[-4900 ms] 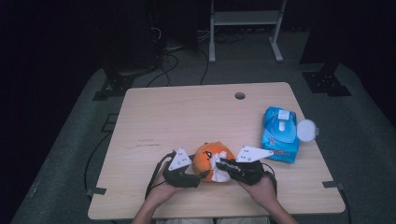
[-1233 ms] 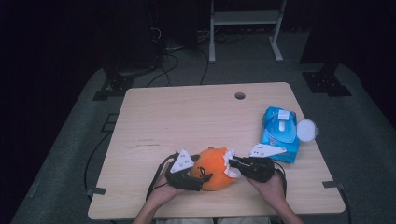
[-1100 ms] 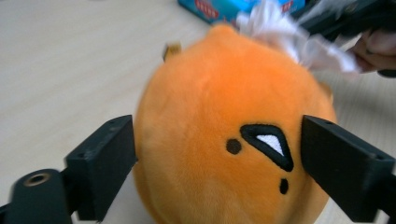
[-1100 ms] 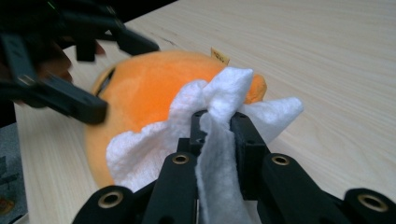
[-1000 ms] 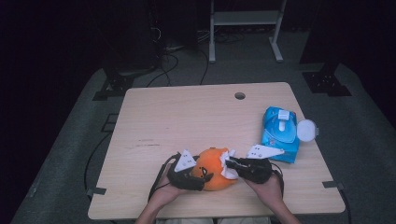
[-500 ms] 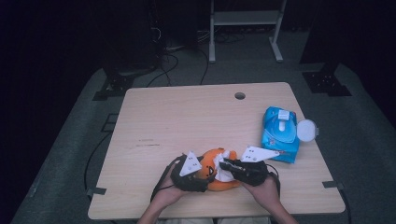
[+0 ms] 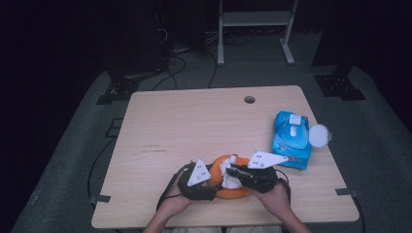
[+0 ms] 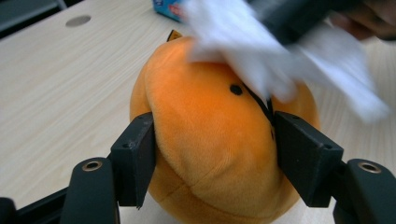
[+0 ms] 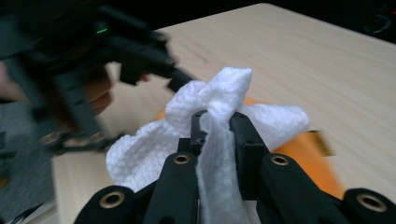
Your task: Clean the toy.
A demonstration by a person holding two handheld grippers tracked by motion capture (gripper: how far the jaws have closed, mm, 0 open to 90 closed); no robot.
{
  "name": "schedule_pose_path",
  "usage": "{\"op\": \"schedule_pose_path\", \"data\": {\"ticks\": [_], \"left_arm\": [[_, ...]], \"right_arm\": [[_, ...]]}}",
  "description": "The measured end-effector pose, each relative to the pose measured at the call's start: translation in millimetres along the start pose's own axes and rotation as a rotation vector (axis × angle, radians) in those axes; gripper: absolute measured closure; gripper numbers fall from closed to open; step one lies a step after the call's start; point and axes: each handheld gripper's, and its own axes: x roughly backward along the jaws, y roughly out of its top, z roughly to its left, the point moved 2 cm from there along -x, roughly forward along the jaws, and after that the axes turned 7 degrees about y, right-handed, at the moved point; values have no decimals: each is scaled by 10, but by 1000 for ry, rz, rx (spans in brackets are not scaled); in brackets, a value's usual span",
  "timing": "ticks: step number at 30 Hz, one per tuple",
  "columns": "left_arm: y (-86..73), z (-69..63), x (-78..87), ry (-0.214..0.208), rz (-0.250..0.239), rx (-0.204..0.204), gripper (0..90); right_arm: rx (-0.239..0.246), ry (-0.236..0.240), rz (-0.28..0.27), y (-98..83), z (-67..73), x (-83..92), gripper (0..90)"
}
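Note:
An orange plush toy lies near the table's front edge. My left gripper grips it from the left. In the left gripper view its jaws have just been closing, and both pads now press into the plush. My right gripper comes in from the right, shut on a crumpled white wipe that rests on top of the toy. The right gripper view has the wipe pinched between its jaws, with the orange plush underneath. The wipe is blurred in the left gripper view.
A blue pack of wipes with its round lid flipped open lies at the table's right edge. A cable hole sits near the far edge. Bare wooden tabletop stretches behind the toy. Dark floor and stands surround the table.
My left gripper's jaws have drawn in onto the plush. The right gripper has carried the wipe leftward across the top of the toy.

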Motion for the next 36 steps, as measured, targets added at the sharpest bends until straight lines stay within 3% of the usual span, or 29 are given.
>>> {"op": "schedule_pose_path", "data": {"ticks": [2, 4, 5, 7, 10, 13, 15, 17, 20, 21, 23, 24, 26, 30, 32, 34, 36], "left_arm": [[4, 30, 6, -16, -15, 56, 272], [19, 122, 2, -32, -23, 184, 167], [17, 162, -4, -38, -22, 226, 135], [-3, 183, -16, -76, -25, 257, 152], [3, 99, -6, -62, -25, 165, 297], [44, -10, 8, -35, -15, 38, 338], [46, -43, 15, -37, -23, 17, 343], [47, -27, 22, -44, -34, 42, 319], [78, 83, 9, -58, -36, 200, 160], [82, 102, 2, -63, -37, 221, 142], [72, 83, -18, -90, -24, 214, 183], [65, 53, -23, -82, -31, 193, 235], [78, -11, -12, -62, -25, 106, 301], [88, -61, 14, -47, -28, 30, 343], [81, -59, 20, -48, -31, 35, 343], [84, -38, 17, -60, -43, 66, 313], [128, 21, 3, -65, -37, 164, 203]], "right_arm": [[-26, -39, 4, -44, -115, 60, 803], [-40, -46, 20, -111, -167, 116, 804], [-29, -48, 23, -129, -158, 131, 804], [-16, -26, 28, -122, -90, 139, 804], [12, 33, 25, -56, 56, 54, 804], [29, 44, 19, 13, 101, -23, 804], [21, 25, 6, 31, 32, 6, 804], [12, -14, 14, 5, -46, 56, 804], [16, -43, 34, -77, -90, 136, 804], [20, -39, 36, -87, -70, 151, 804], [30, -19, 37, -61, -6, 145, 804], [39, -5, 37, -39, 32, 119, 805], [44, 28, 36, -2, 102, 46, 804], [63, 28, 35, 66, 82, -1, 803], [64, -11, 42, 56, 7, 44, 803], [41, -40, 50, -6, -93, 102, 803], [30, -59, 62, -55, -116, 153, 804]]}}
